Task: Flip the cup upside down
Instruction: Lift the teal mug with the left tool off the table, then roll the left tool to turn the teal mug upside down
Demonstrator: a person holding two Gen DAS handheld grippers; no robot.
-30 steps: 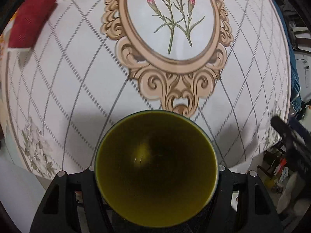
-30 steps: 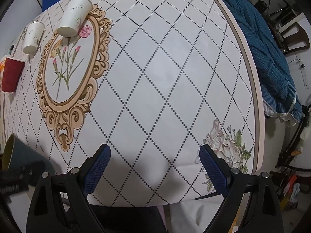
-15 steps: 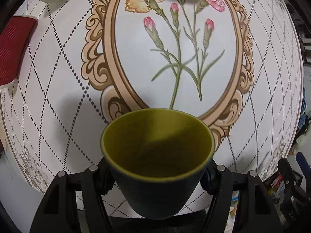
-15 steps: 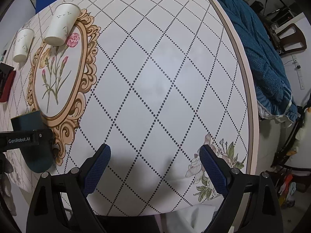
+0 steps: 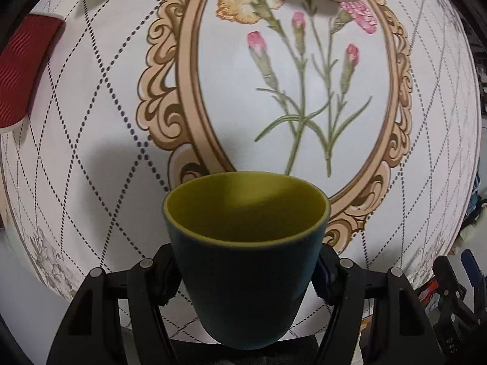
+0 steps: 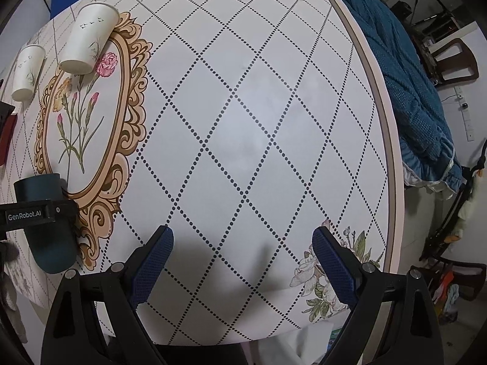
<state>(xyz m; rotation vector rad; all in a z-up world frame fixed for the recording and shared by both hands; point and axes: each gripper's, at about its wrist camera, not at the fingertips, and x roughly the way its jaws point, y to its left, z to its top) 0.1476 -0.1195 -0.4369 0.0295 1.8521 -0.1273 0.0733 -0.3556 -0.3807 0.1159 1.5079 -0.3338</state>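
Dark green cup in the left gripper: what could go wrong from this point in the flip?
1. The left gripper pinches the dark green cup on its tapered lower wall, so it may slip as it turns.
2. It hangs above the tablecloth; if dropped, it could roll.
3. Two white paper cups already stand upside down beyond it, near the oval print; a wide swing could topple them.

The right gripper is open and empty.
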